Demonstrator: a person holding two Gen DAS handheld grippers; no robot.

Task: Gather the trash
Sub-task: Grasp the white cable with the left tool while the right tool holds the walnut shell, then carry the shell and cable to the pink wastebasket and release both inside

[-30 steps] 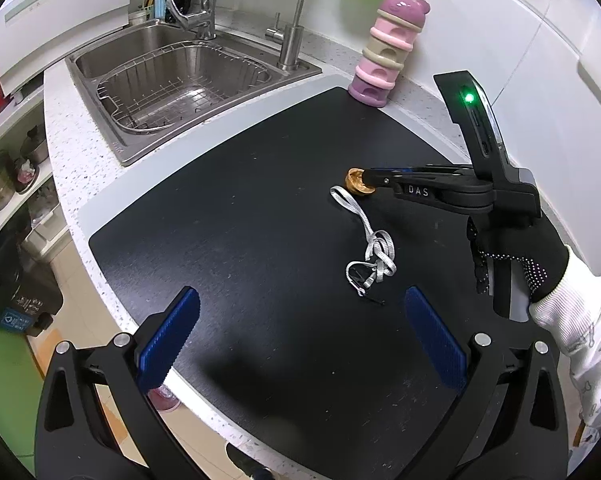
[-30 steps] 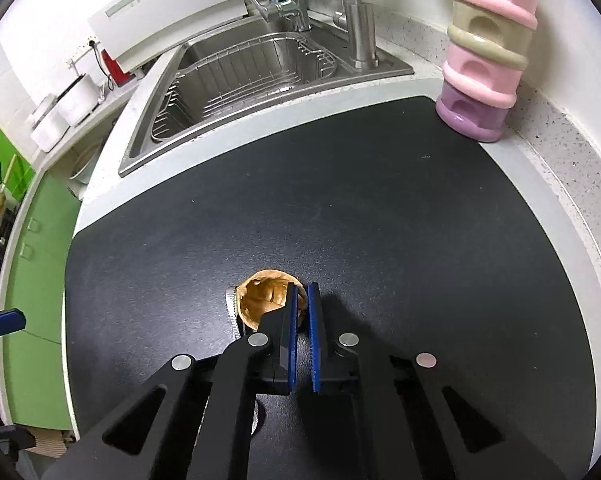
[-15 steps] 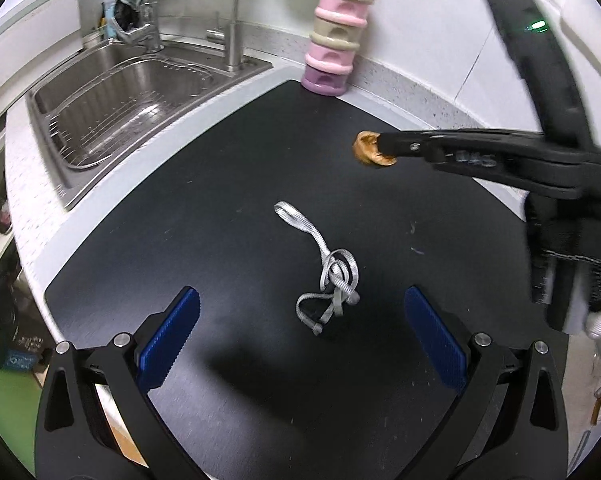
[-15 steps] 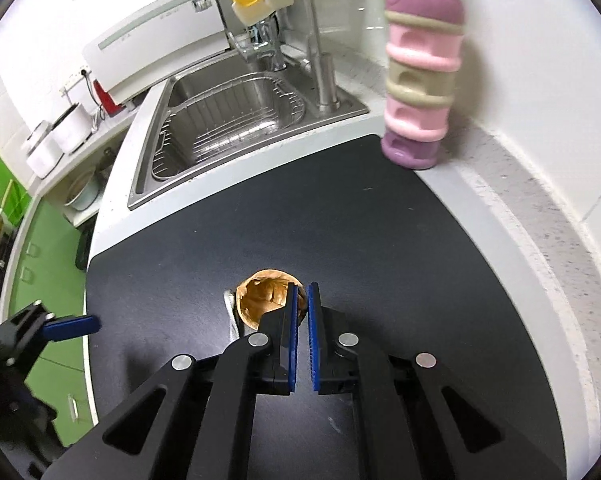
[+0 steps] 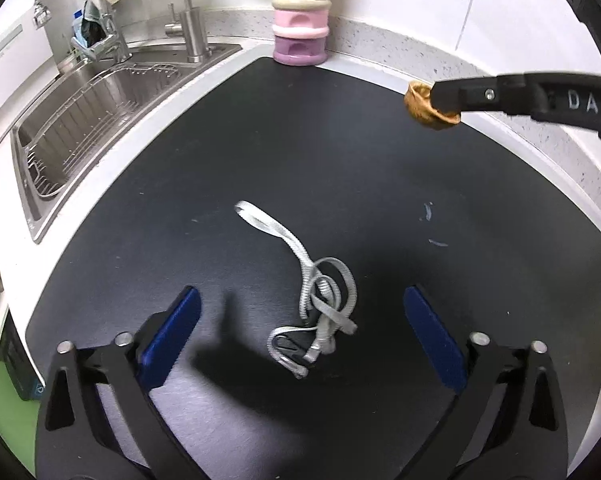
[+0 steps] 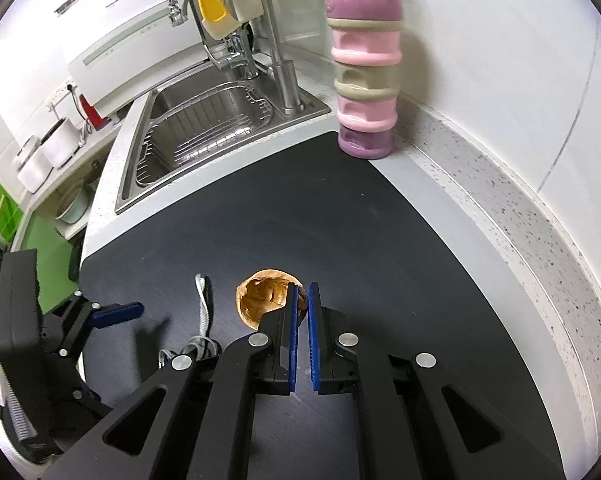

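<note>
Since the earlier frames, the left gripper (image 5: 300,324) had travelled across the black mat (image 5: 340,152) and dropped lower, so the tangled grey strap (image 5: 320,300) that once lay ahead of it now sat directly between its blue pads (image 5: 172,332). Its jaws were closing but had not reached the strap, which lay loose on the mat untouched. Over the same span the right gripper (image 6: 302,312) had lifted away from the mat, staying clenched on the rim of a small brown crumpled paper cup (image 6: 260,300); in the left wrist view that cup (image 5: 426,106) hung in the air off to the upper right, well apart from the strap. A pink and purple stacked container (image 6: 364,80) stood at the mat's far corner beside the steel sink (image 6: 204,132). By the look of it, one piece of trash was already secured and the second was about to be pinched. No bin was visible in either view.
</note>
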